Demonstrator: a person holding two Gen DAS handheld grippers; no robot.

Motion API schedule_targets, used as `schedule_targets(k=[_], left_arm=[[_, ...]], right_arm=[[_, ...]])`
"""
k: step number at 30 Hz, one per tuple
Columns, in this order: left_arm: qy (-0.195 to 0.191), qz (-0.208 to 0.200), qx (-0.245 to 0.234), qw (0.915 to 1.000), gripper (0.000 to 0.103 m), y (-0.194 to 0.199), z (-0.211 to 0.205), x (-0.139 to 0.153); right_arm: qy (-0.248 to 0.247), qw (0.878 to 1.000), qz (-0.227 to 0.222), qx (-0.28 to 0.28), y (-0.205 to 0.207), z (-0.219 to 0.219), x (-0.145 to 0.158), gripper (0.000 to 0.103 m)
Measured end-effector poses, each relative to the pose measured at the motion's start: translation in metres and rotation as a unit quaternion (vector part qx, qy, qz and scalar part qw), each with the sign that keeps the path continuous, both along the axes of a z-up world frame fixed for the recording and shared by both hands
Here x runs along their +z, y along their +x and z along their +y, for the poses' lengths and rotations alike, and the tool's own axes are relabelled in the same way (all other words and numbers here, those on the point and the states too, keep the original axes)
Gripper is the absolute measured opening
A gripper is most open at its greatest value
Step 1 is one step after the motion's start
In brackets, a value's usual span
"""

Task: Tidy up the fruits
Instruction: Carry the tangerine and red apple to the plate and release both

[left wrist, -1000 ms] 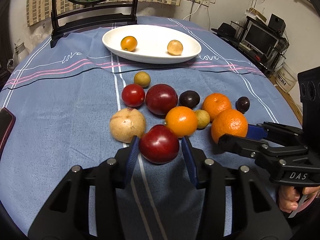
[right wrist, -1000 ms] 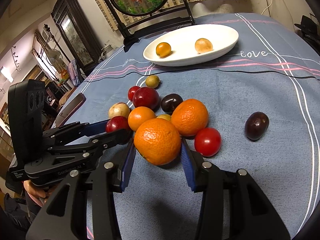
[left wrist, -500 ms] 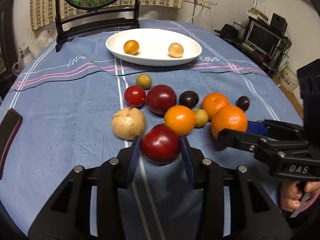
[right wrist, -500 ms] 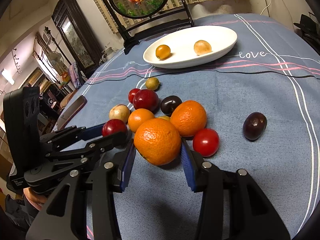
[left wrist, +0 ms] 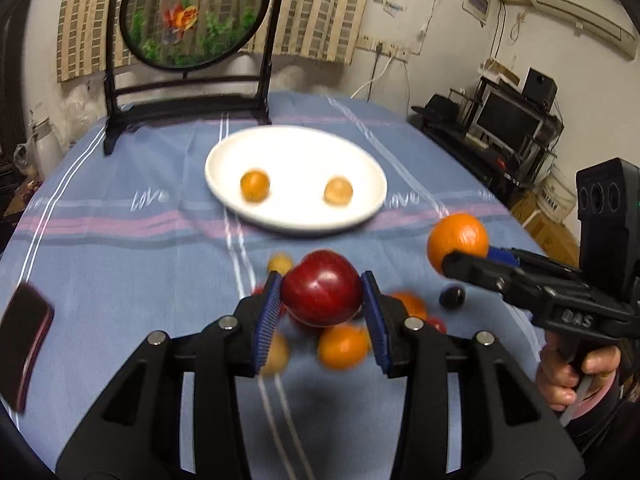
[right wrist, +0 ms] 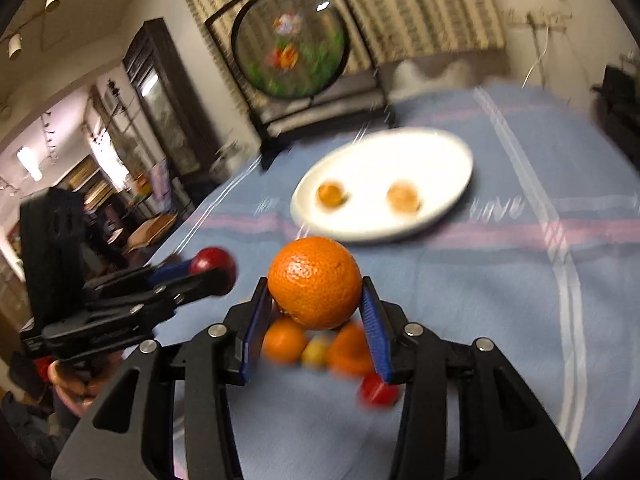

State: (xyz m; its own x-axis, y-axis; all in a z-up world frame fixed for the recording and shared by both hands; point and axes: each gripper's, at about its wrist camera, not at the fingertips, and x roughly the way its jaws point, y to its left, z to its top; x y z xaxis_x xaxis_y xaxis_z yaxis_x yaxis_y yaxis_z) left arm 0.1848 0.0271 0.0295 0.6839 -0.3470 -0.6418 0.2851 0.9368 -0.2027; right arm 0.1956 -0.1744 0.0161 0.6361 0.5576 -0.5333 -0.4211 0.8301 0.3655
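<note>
Left wrist view: left gripper (left wrist: 320, 304) fingers clamp a red apple (left wrist: 321, 294) above the desk (left wrist: 120, 264), near side of the white plate (left wrist: 296, 178). Right wrist view: right gripper (right wrist: 315, 308) fingers pinch an orange (right wrist: 315, 282) above the blurred fruit pile (right wrist: 320, 346); plate beyond holds two small fruits.

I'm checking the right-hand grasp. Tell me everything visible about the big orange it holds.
The large round orange with pebbled, glossy skin sits clamped between the blue ribbed pads of the right tongs, one pad on each side. It is lifted clear of the blue striped tablecloth, above the blurred fruits left there. It looks whole and unblemished. The left wrist view shows it at the tong tips, short of the white oval plate.
</note>
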Motion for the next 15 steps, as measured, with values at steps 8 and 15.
schedule_targets(k=[8,15], left_arm=[[0.028,0.007,0.013,0.9995,0.041,0.101,-0.031,0.007],[0.043,0.082,0.021,0.9955,0.041,0.166,-0.038,-0.029]], right_arm=[[-0.018,0.998,0.004,-0.065,0.116,-0.004,0.003,0.045],[-0.063,0.992,0.079,-0.073,0.191,0.001,-0.031,0.045]])
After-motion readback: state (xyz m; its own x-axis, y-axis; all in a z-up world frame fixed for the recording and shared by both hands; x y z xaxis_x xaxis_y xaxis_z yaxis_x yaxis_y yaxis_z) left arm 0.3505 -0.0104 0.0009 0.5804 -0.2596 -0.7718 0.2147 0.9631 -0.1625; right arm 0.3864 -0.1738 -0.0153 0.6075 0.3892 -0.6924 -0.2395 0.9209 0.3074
